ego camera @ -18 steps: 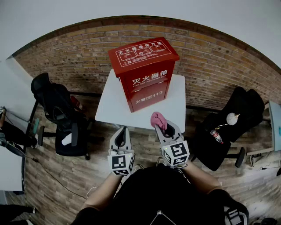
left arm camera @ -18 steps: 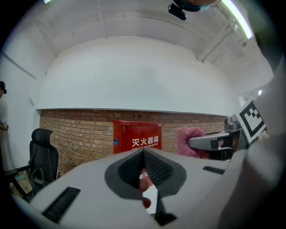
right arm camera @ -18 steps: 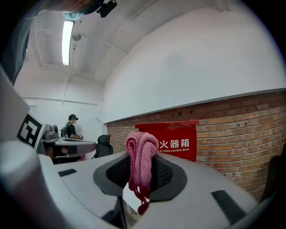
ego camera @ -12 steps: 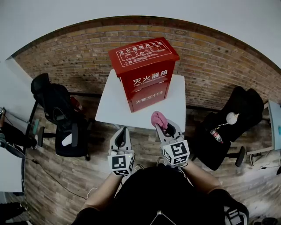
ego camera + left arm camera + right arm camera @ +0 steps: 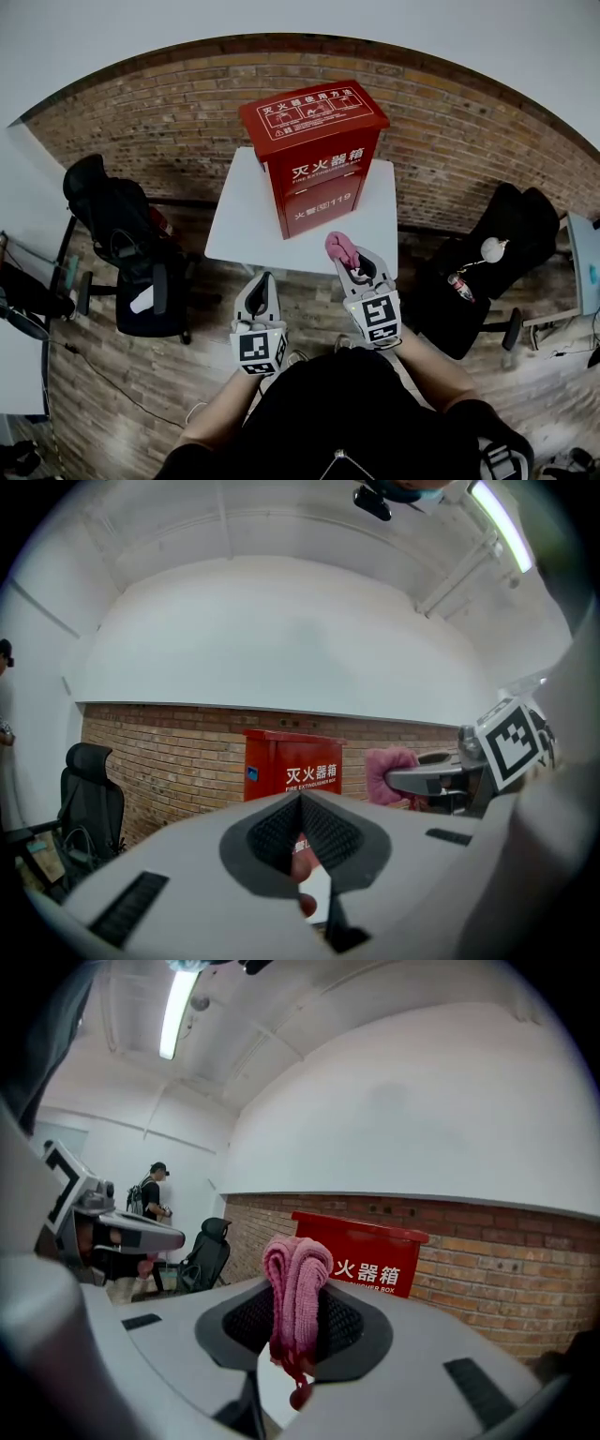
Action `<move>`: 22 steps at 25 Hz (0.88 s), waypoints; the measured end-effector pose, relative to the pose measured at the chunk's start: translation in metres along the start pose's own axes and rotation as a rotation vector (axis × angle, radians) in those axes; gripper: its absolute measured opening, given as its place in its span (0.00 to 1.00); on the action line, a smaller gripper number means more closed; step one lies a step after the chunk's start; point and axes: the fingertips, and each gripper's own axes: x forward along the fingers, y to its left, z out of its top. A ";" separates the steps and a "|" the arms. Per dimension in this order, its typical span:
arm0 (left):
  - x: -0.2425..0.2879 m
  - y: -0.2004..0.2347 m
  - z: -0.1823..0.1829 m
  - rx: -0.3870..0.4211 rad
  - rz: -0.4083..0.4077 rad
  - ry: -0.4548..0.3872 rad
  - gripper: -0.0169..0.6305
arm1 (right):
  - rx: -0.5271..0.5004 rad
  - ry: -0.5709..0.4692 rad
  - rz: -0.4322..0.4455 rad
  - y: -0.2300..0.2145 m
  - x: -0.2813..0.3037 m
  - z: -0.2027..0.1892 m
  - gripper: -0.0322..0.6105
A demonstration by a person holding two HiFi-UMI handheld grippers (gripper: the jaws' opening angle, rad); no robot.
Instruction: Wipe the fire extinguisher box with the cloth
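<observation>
Ok, status. The tall red metal fire extinguisher box point(image 5: 314, 155) stands upright on the white square desk point(image 5: 242, 225), towards its back edge, in front of the brick wall point(image 5: 159, 117). The box has a sloped lid with a white-outlined instruction panel. Its front carries large white Chinese characters, a small line of English below them, and a lower panel with more white print ending in "119". No visible contact with anything but the desk.

The right gripper point(image 5: 345, 264) sits over the desk's near edge, short of the box. Its fingers point(image 5: 248, 1321) are clamped on the folded pink ribbed knit cloth point(image 5: 297, 1283). The cloth bulges above the fingertips in two lobes, with a darker frayed strand hanging below. There is a clear gap between cloth and box.

The left gripper point(image 5: 263, 281) is just off the desk's front edge, beside the right one. Its fingers point(image 5: 272, 832) are pressed together with nothing between them, and the box shows beyond them.

A black office chair point(image 5: 122, 230) stands left of the desk, and another black chair point(image 5: 502, 253) is on the right. A person point(image 5: 153, 1190) stands far off by the white wall.
</observation>
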 end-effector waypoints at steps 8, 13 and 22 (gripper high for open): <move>-0.025 0.032 -0.014 -0.023 0.023 0.010 0.07 | -0.348 0.041 -0.034 0.020 0.030 0.006 0.21; -0.025 0.052 -0.010 -0.029 0.076 0.001 0.07 | -0.579 0.031 -0.077 0.018 0.057 0.024 0.21; -0.021 0.073 -0.031 -0.062 0.291 0.053 0.07 | -0.792 -0.014 0.002 0.008 0.114 0.018 0.21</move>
